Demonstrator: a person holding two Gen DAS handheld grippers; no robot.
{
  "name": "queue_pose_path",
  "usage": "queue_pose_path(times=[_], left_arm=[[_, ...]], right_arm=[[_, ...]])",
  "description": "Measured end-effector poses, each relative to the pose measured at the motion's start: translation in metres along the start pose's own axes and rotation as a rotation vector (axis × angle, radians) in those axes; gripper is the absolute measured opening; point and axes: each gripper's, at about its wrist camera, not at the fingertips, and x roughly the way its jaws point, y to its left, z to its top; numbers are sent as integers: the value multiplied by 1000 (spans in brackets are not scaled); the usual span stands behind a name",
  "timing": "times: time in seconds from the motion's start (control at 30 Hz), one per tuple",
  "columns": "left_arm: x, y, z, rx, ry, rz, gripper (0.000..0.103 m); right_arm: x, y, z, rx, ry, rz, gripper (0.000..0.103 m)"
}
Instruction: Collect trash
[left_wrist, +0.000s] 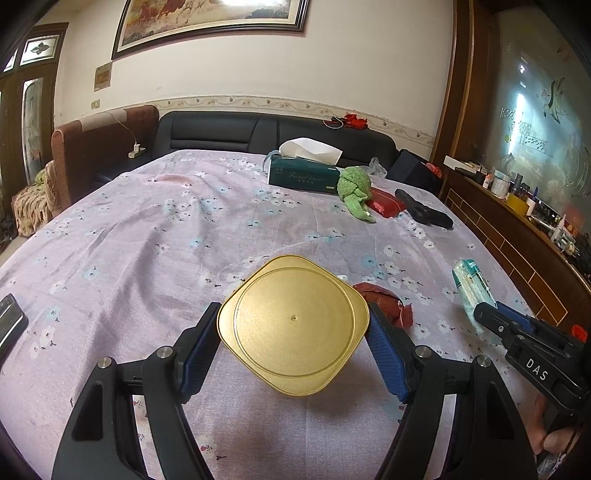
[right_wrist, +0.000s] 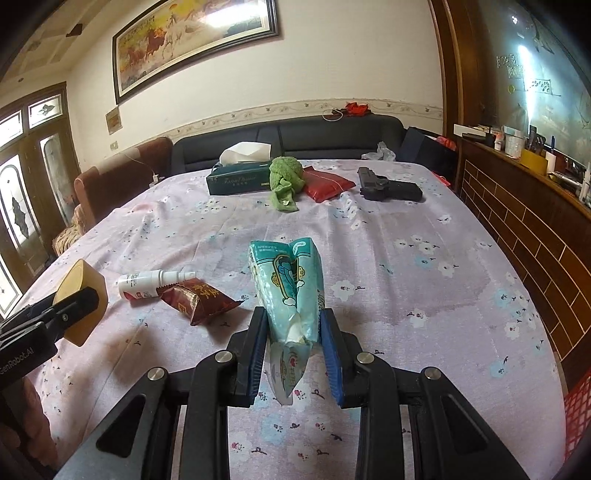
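Left gripper clamps a gold tin between its blue pads, held above the bedspread. Right gripper pinches a teal tissue pack by its near end, the pack jutting forward past the fingertips. Red wrapper and white spray bottle lie touching on the bedspread between the two grippers.

Bed: tissue box, towel, pouch, pistol in a far row, left to right. Nearer: spray bottle behind snack wrapper; tissue pack to their right.
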Motion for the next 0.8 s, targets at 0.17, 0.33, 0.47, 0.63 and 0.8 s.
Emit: queue_pose_path(times=[0.17, 0.33, 0.47, 0.63, 0.8], left_arm=[[3, 2, 0, -9, 10, 2, 74], [3, 3, -1, -19, 13, 4, 74], [5, 3, -1, -21, 20, 4, 74], [5, 4, -1, -23, 23, 4, 74], [7, 4, -1, -23, 28, 3, 74]], right_arm=[[3, 1, -1, -11, 5, 5, 30], [5, -3, 0, 1, 15, 9, 30], [5, -3, 0, 0, 14, 10, 31], [6, -2, 0, -5, 12, 13, 31], [7, 1, 1, -14, 13, 21, 31]])
